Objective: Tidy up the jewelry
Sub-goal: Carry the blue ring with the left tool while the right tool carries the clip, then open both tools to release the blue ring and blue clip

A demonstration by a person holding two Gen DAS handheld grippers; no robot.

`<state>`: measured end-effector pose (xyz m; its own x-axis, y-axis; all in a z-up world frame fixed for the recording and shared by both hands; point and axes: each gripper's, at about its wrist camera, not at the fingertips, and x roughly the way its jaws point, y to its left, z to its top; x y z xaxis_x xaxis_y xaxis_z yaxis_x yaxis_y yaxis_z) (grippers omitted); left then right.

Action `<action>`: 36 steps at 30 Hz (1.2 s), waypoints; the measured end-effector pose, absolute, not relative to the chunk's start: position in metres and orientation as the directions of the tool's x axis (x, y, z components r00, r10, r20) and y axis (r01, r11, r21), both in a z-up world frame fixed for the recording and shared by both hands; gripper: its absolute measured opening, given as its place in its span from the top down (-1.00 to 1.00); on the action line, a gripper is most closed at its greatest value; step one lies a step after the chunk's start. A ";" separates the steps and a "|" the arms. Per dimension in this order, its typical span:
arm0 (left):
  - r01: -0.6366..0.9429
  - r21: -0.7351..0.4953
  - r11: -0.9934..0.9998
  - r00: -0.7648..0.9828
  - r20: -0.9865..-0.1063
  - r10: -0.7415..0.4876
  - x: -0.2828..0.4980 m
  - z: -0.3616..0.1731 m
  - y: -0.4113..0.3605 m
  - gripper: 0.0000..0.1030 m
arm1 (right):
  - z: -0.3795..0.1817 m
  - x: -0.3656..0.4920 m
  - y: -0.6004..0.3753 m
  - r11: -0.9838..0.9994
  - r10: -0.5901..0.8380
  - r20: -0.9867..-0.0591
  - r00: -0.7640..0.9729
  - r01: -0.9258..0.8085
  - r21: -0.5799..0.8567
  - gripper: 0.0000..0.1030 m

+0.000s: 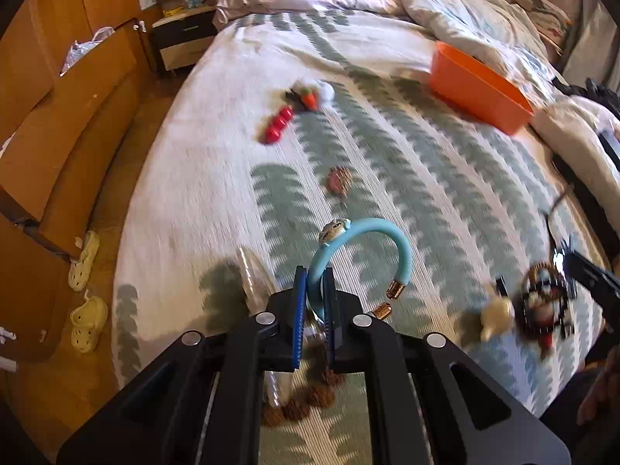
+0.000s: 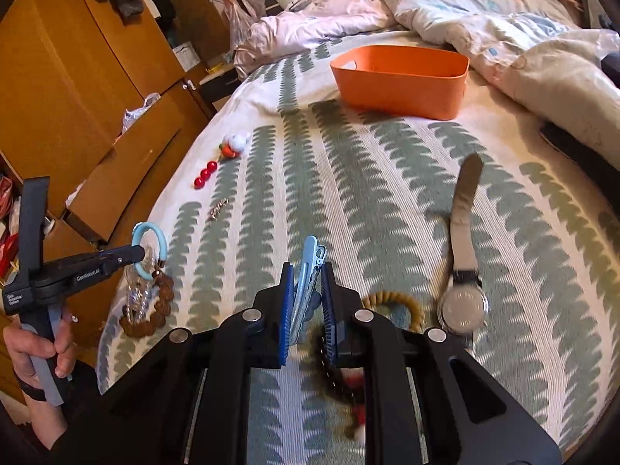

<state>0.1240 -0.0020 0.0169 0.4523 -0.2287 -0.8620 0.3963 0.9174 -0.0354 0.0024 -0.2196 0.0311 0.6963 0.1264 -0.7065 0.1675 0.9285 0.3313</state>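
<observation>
My left gripper (image 1: pixel 314 281) is shut on a light blue open bangle (image 1: pixel 395 244) with gold end caps and a small charm; the same bangle (image 2: pixel 149 250) hangs from that gripper at the left of the right wrist view. My right gripper (image 2: pixel 306 277) is shut on a light blue hair clip (image 2: pixel 308 271). An orange bin (image 2: pixel 403 77) stands at the far side of the bed, ahead of both grippers. On the bedspread lie a wristwatch (image 2: pixel 463 290), a tan bead bracelet (image 2: pixel 393 302), a brown bead bracelet (image 2: pixel 155 310), red beads (image 2: pixel 205 176) and a small carrot-and-pompom piece (image 2: pixel 232 145).
A rumpled duvet (image 2: pixel 484 11) and pillows lie behind and to the right of the bin. Wooden wardrobes (image 2: pixel 77 77) and a nightstand (image 1: pixel 186 35) stand off the bed's left edge, with yellow slippers (image 1: pixel 87 306) on the floor. A person's hand (image 2: pixel 35 345) holds the left tool.
</observation>
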 end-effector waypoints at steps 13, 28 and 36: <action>0.450 0.008 0.893 0.473 -0.850 -0.231 0.099 0.015 -0.009 0.48 | 0.018 -0.006 -0.208 0.958 0.043 -0.733 0.678 0.179 0.223 0.56; 0.387 -0.075 0.919 0.506 -0.816 -0.279 0.122 0.033 0.015 -0.04 | 0.026 -0.008 -0.209 0.948 0.087 -0.683 0.725 0.151 0.281 0.48; 0.308 -0.046 0.950 0.563 -0.796 -0.221 0.164 0.043 0.022 -0.06 | 0.023 -0.002 -0.202 0.951 0.101 -0.684 0.722 0.131 0.279 0.31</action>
<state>0.1642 0.0217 0.0431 0.5630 -0.2210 -0.7964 0.3081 0.9502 -0.0459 -0.0016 -0.2020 0.0233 0.7222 0.1007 -0.6843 0.1315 0.9513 0.2788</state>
